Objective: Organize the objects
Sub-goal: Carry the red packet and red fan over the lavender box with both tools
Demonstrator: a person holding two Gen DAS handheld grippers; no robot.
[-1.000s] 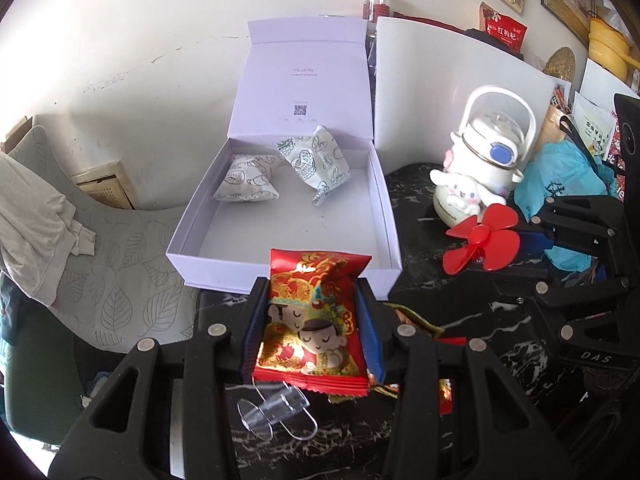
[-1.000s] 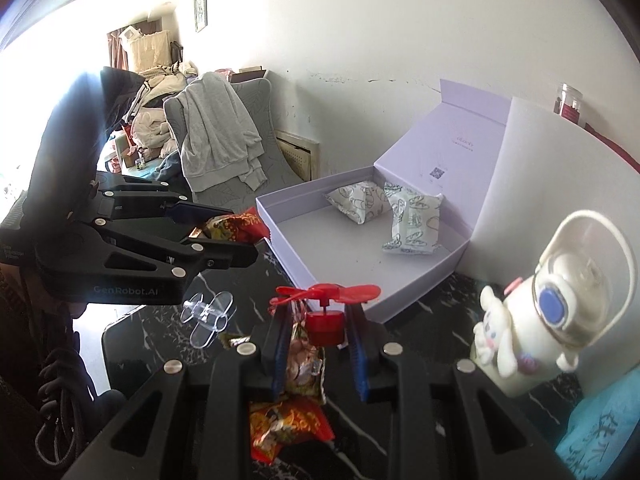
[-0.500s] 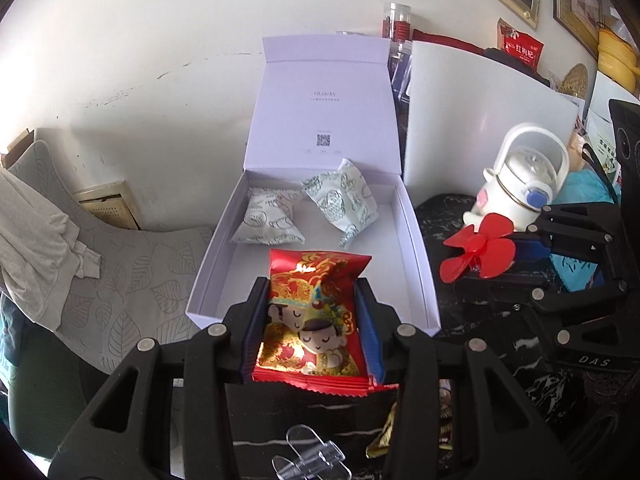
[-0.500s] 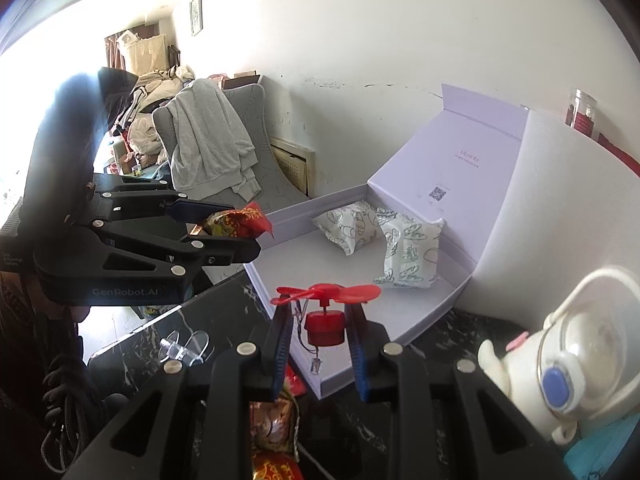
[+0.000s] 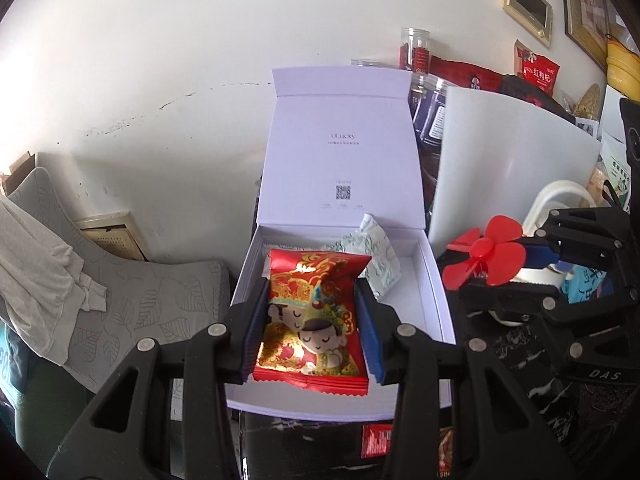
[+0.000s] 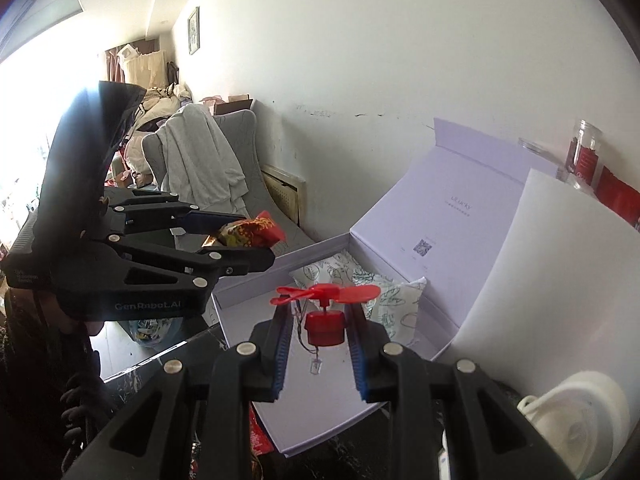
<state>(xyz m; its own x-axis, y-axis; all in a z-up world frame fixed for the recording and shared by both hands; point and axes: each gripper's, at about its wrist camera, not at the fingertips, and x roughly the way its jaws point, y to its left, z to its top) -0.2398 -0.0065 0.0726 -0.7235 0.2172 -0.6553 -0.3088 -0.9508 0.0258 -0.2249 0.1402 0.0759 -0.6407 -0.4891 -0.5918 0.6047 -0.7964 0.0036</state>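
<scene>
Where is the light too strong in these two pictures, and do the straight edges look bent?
Right wrist view: the window at far left is blown out to white, and the left gripper stands dark against it. Left wrist view: a bright glare spot sits on the red snack packet, and the left edge is washed pale. In both views the fisheye bows the white board and the lavender box.

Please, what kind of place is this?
Probably a lived-in home room: an armchair draped with clothes, framed pictures on the wall, and food jars behind the open gift box.
</scene>
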